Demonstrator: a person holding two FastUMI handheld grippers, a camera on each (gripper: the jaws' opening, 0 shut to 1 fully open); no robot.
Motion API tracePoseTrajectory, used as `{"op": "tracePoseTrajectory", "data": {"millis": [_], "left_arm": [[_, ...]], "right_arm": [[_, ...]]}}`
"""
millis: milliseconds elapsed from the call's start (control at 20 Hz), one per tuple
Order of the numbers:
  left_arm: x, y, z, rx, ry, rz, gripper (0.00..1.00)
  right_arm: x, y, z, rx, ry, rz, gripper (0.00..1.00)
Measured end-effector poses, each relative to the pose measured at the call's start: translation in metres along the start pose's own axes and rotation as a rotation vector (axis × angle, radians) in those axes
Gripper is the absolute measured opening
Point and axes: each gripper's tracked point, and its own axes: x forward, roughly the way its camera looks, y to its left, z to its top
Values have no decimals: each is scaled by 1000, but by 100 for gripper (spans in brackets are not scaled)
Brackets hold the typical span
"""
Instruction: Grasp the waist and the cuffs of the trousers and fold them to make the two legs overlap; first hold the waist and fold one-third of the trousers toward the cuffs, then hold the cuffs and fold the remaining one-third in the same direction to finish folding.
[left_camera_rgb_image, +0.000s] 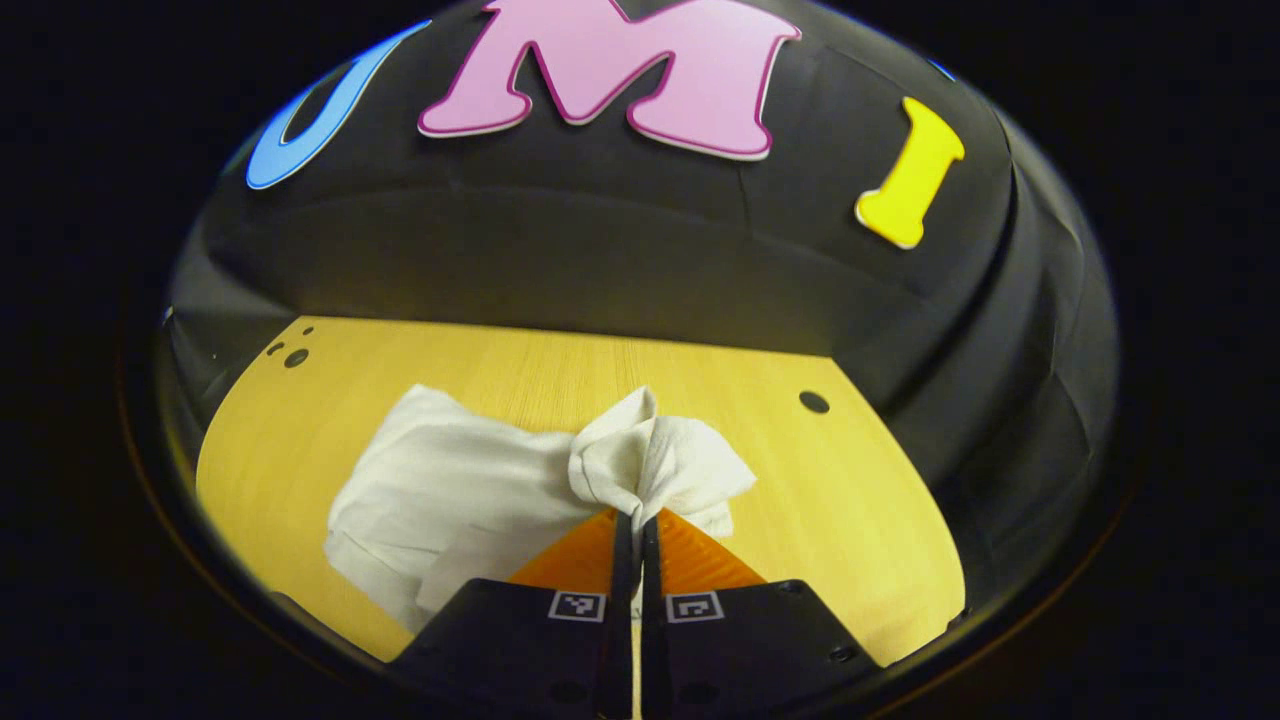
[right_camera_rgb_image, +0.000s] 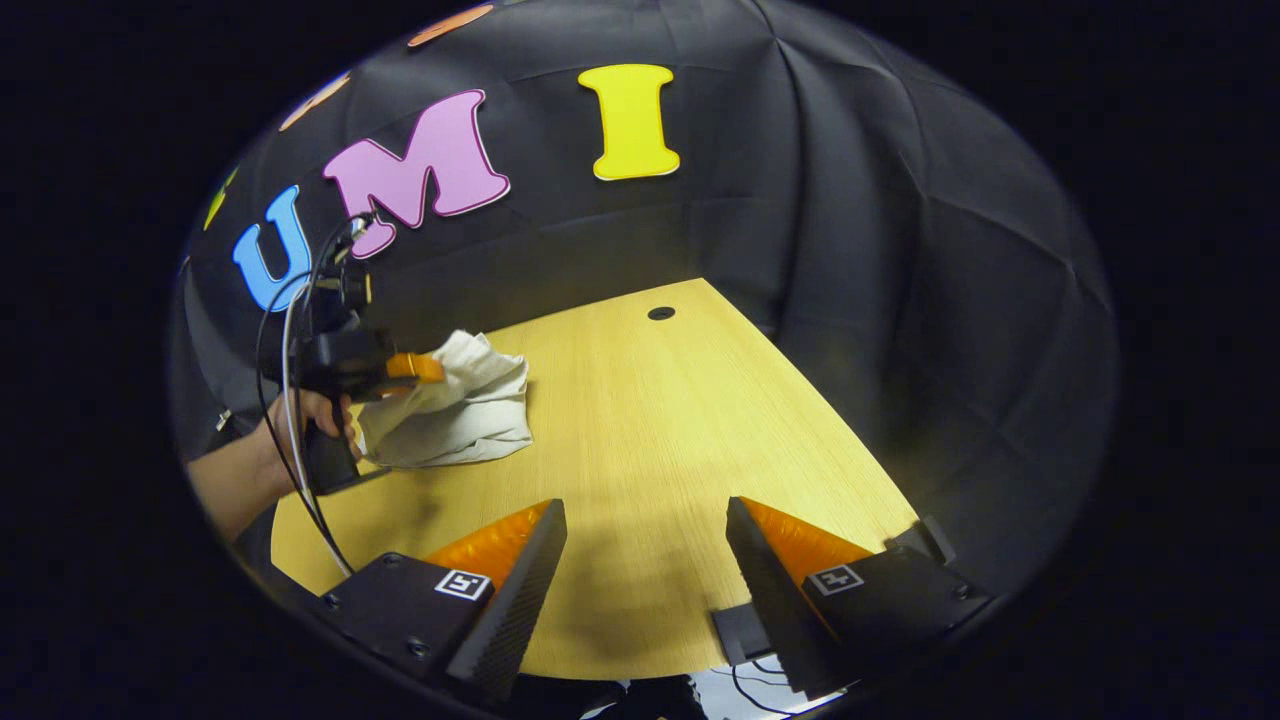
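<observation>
My left gripper (left_camera_rgb_image: 636, 515) had its jaws closed together on a bunched fold of the white trousers (left_camera_rgb_image: 470, 490), and this fold stood up just in front of the jaws. The rest of the trousers lay crumpled on the yellow desk (left_camera_rgb_image: 850, 500), to the left of the jaws. My right gripper (right_camera_rgb_image: 645, 560) was well apart from the trousers (right_camera_rgb_image: 455, 410), above bare desk (right_camera_rgb_image: 650, 420). Its jaws were wide open and held nothing.

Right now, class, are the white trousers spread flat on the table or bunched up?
Bunched up. The trousers lie in a crumpled heap on the table, with a fold pinched and lifted by the shut left gripper.
</observation>
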Motion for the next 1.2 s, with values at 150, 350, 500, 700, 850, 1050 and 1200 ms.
{"op": "tracePoseTrajectory", "data": {"millis": [150, 350, 500, 700, 850, 1050, 1200], "left_arm": [[-5, -3, -18, 14, 25, -29, 21], [-49, 5, -23, -3, -1, -72, 56], [-106, 25, -16, 3, -73, -78, 89], [-192, 65, -20, 38, -158, -26, 89], [-261, 104, -22, 34, -262, 54, 95], [-321, 141, -50, 68, -318, 97, 95], [-354, 171, -78, 53, -319, 152, 95]], "right_arm": [[-1, 4, 1, -9, -5, 0, 99], [0, 21, 17, -12, -46, 17, 99], [-2, 48, 31, -51, -76, 46, 99], [-17, 86, 53, -98, -156, 83, 99], [-34, 117, 57, -121, -209, 115, 99], [-60, 157, 46, -152, -258, 166, 99], [-75, 179, 37, -176, -286, 195, 99]]}}
